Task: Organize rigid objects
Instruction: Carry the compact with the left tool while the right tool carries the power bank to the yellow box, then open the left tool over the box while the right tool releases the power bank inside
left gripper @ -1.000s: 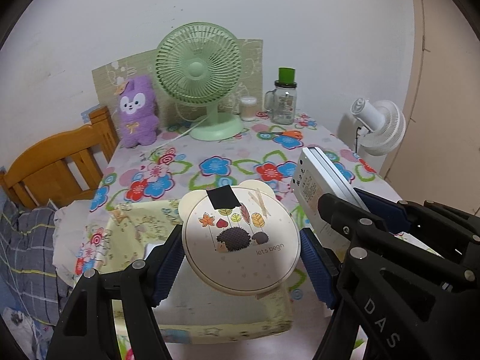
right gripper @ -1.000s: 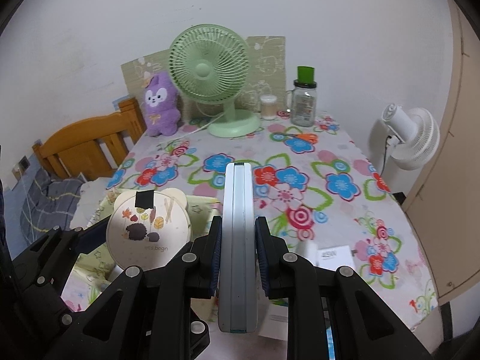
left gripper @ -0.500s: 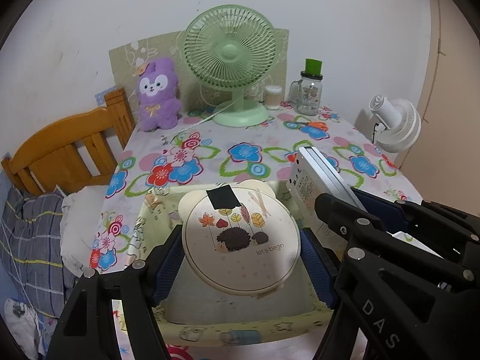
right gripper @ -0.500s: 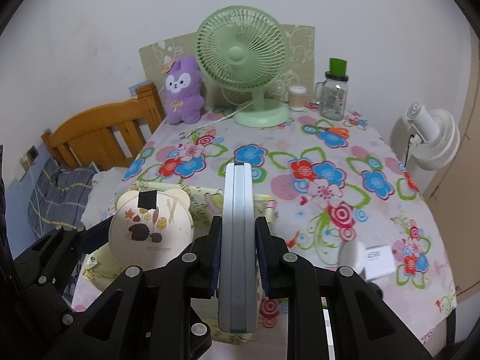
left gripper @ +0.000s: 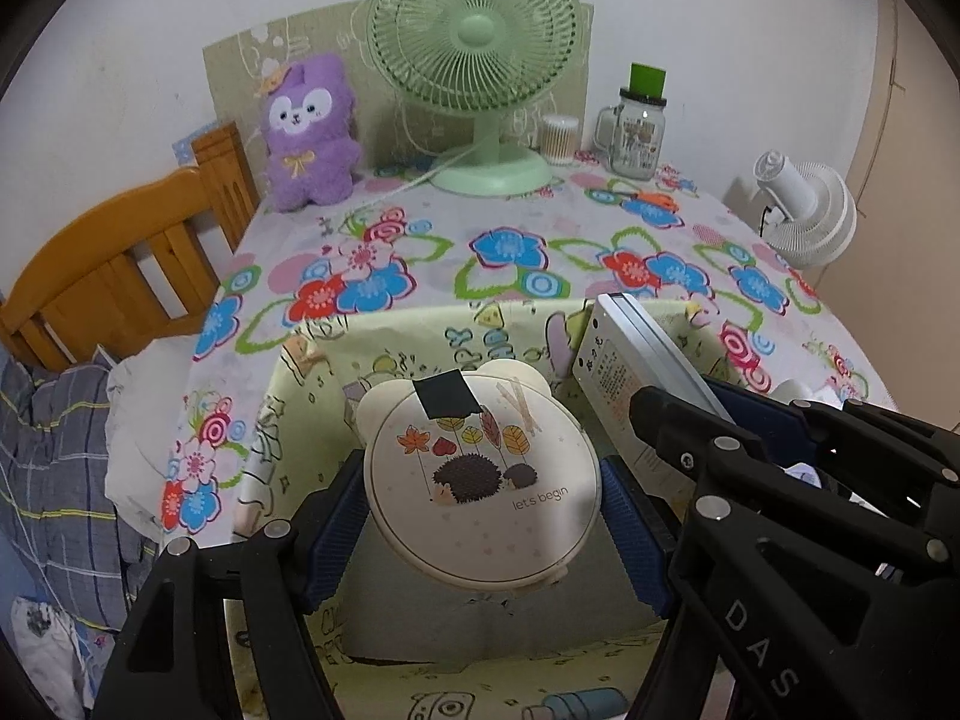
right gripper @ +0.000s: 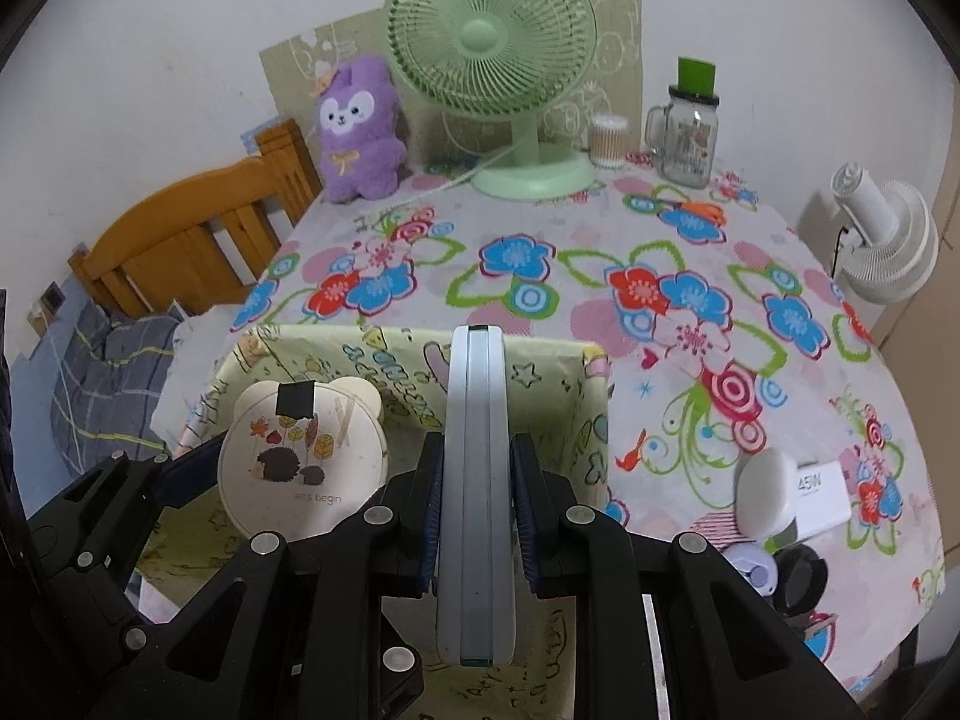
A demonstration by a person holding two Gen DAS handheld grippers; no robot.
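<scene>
Here, over the open yellow fabric bin (left gripper: 420,348) on the flowered worktop (right gripper: 690,312), we hold a round hedgehog case (left gripper: 480,474) clenched in the left claw (left gripper: 483,510) and a slim grey device (right gripper: 477,480) pinched in the right claw (right gripper: 477,492), and should lower both level before letting go, though the bin's floor stays mostly hidden.

white wall (left gripper: 150,12), wooden headboard (left gripper: 120,264), floral-clothed table (right gripper: 600,312).
</scene>
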